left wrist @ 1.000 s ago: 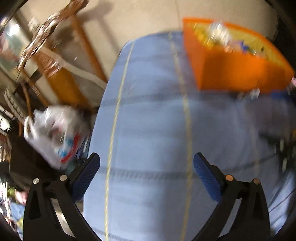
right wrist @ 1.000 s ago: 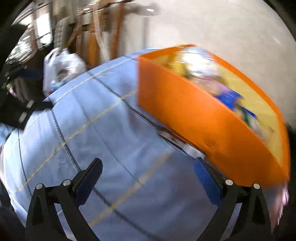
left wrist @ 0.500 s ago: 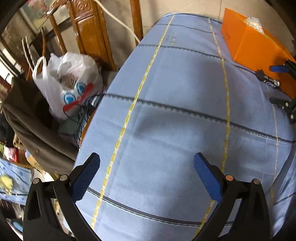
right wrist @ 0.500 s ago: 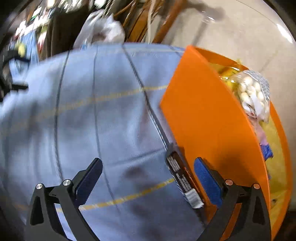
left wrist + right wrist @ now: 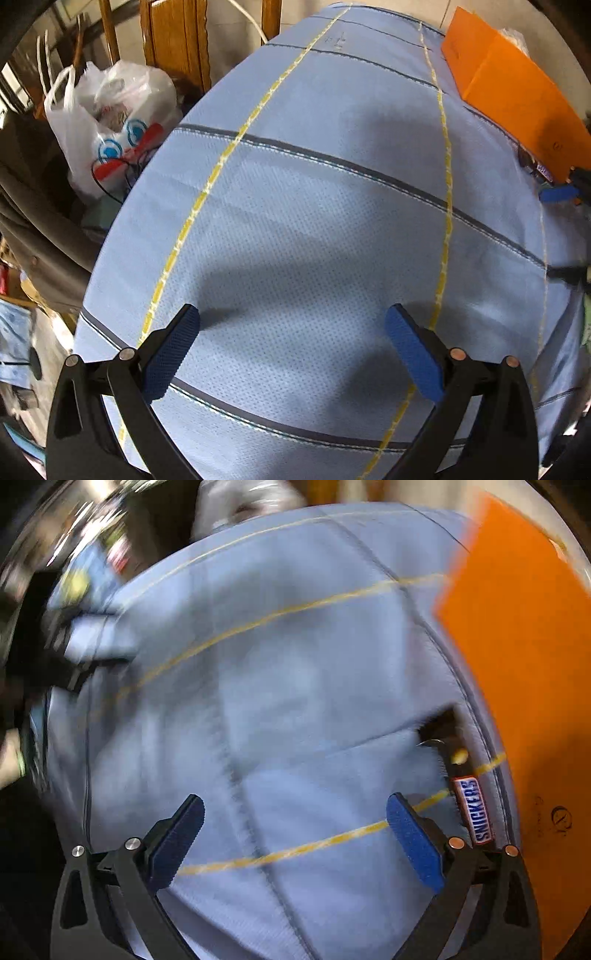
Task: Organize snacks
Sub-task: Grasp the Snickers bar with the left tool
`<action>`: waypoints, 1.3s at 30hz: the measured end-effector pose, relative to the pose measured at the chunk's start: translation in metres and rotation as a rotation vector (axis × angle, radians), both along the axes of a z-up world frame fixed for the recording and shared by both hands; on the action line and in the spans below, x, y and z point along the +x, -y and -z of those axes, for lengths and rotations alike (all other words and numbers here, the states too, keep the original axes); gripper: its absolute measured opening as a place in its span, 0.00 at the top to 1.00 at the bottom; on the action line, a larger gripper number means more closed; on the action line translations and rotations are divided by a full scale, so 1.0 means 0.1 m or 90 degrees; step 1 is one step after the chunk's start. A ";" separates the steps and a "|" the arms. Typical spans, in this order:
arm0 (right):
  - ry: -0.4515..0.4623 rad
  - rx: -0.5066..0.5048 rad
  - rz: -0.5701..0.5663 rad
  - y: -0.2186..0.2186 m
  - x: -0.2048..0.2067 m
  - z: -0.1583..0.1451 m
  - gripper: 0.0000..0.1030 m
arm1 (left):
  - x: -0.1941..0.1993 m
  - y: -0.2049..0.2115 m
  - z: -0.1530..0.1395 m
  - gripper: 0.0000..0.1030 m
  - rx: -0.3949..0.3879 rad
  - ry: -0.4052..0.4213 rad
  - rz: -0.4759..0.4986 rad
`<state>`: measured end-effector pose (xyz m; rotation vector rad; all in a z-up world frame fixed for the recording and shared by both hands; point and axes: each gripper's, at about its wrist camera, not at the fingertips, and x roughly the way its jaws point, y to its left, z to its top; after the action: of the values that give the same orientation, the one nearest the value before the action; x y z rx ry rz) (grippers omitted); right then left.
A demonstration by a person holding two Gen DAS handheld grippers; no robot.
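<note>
left gripper [image 5: 291, 332] | right gripper [image 5: 295, 819] | black frames | blue ribbed pads | silver screws

orange box [image 5: 524, 657] cut off at right, its contents hidden

Snack bar [image 5: 474, 808] on the tablecloth [image 5: 314, 221], lengthwise just beside the near wall of the box [image 5: 524, 672], to the right of the right gripper [image 5: 295, 823]. Box at the far right of the table in the left wrist view [image 5: 517, 96], with the bar [image 5: 535, 168] at its near corner. Left gripper [image 5: 291, 339] above the near middle of the cloth, well apart from box and bar, nothing between its pads. Plastic bag [image 5: 110, 118] off the table's left edge, lower than the top. Wooden furniture [image 5: 177, 40] behind the bag, beyond the table's far left edge.
</note>
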<state>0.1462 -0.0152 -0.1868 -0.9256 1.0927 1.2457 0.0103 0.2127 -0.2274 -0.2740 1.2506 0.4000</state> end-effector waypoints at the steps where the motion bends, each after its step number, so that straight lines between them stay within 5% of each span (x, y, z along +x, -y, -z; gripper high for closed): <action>1: 0.012 0.012 0.000 0.01 -0.03 -0.05 0.04 | -0.01 0.01 0.00 0.04 0.006 -0.002 0.001; 4: 0.081 0.065 0.008 -0.04 0.07 -0.22 0.04 | -0.05 0.05 -0.01 0.04 0.036 -0.019 0.009; 7: 0.121 0.047 0.042 -0.13 0.43 -0.15 0.04 | -0.10 0.09 -0.01 0.04 0.035 -0.035 0.010; 12: 0.077 -0.037 0.044 -0.15 0.52 0.24 0.04 | -0.18 0.17 -0.03 0.04 0.035 -0.044 0.013; 14: -0.001 -0.025 0.091 -0.06 0.45 0.24 0.03 | -0.18 0.20 -0.03 0.04 0.031 -0.046 0.014; 17: -0.060 -0.036 0.095 0.11 0.10 0.21 0.04 | -0.11 0.26 -0.05 0.04 0.035 -0.049 0.032; 19: -0.036 -0.026 0.101 0.23 -0.20 0.12 0.04 | -0.03 0.30 -0.07 0.04 0.042 -0.052 0.055; 22: -0.022 0.016 0.284 0.58 -0.27 -0.12 0.04 | 0.14 0.50 -0.19 0.04 0.056 -0.036 0.131; 27: 0.033 0.043 0.811 1.99 -0.39 -0.54 0.03 | 0.36 1.30 -0.52 0.04 0.079 0.043 0.371; 30: 0.033 0.073 1.060 2.80 -0.74 -0.62 0.03 | 0.51 1.77 -0.62 0.04 0.022 0.093 0.506; 32: 0.070 0.066 1.130 3.04 -1.01 -0.62 0.03 | 0.66 2.00 -0.61 0.04 -0.037 0.106 0.555; 36: 0.082 0.043 1.219 3.55 -1.50 -0.51 0.03 | 1.06 2.36 -0.43 0.04 0.012 0.102 0.597; 39: 0.090 0.018 1.225 3.48 -1.58 -0.36 0.03 | 1.27 2.56 -0.26 0.04 -0.029 0.070 0.605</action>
<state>-0.0121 -0.3630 -0.1507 0.2838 1.1792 -0.4108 0.1371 -0.0434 -0.2011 0.2678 1.1438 -0.4550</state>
